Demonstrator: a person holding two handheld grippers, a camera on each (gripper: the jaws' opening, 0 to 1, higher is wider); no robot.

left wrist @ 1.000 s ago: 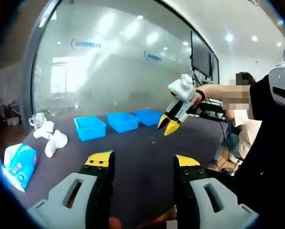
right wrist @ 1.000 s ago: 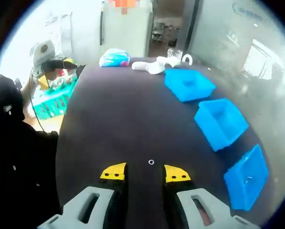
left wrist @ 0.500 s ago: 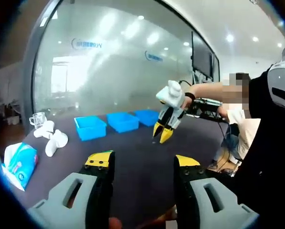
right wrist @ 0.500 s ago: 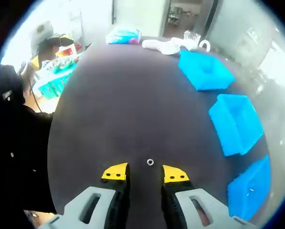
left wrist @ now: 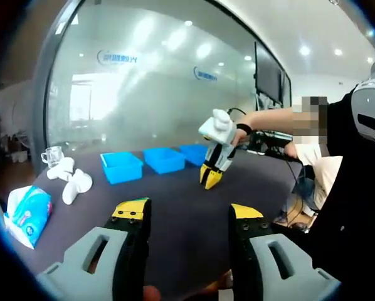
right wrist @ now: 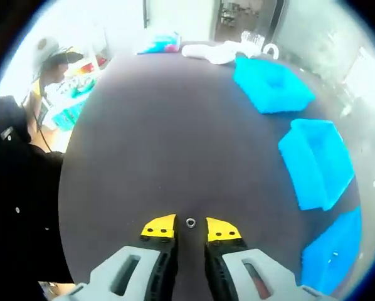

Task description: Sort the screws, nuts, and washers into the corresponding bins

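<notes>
Pick-up step in hand. The right tool [right wrist: 190, 228] stood low over the dark bench [right wrist: 156, 144], jaws narrowed but not closed on the small nut [right wrist: 190, 222] between their tips. Left tool [left wrist: 186, 213] hung released, idle. Next — clench, lift, carry toward the blue bins [right wrist: 316, 160].

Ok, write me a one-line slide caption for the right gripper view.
Right claw poised over a small ring-shaped part on the dark table, three blue bins lined alongside.
</notes>
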